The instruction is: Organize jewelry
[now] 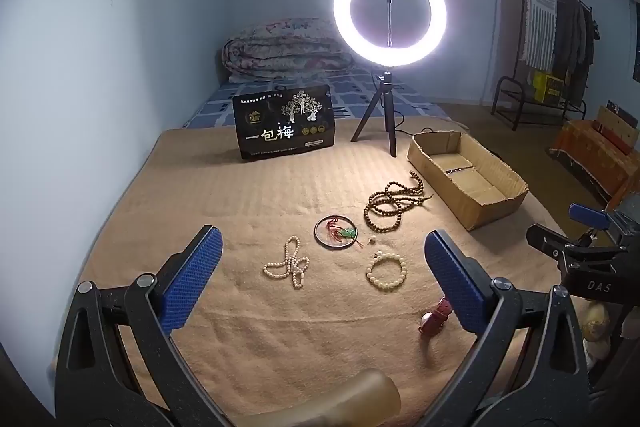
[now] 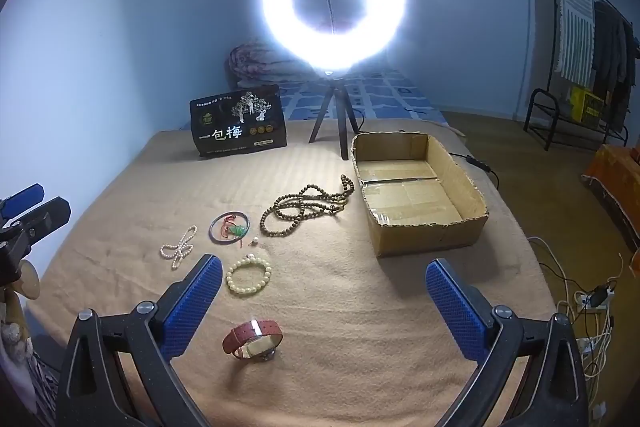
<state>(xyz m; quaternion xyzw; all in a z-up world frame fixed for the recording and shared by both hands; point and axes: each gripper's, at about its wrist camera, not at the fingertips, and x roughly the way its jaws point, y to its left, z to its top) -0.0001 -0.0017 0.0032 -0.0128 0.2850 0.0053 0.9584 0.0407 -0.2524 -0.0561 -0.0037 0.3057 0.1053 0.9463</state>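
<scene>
Jewelry lies spread on a tan blanket [image 1: 280,195]. A white pearl strand [image 1: 289,263] lies at the left, a dark bangle with a red cord and green pendant [image 1: 337,233] beside it, a long brown bead necklace [image 1: 394,203] behind, a cream bead bracelet [image 1: 387,271] in front. A red-strapped watch [image 2: 253,341] sits nearest. An open cardboard box [image 2: 420,195] stands at the right, nothing visible inside. My left gripper [image 1: 322,251] hovers open above the pearls and bracelet. My right gripper [image 2: 324,275] hovers open, holding nothing, watch just inside its left finger.
A lit ring light on a tripod [image 1: 389,11] stands at the blanket's far edge beside a black printed package [image 1: 286,125]. A folded quilt [image 1: 280,51] lies behind. A clothes rack [image 1: 560,39] is at the right. Cables and a power strip [image 2: 592,299] lie on the floor.
</scene>
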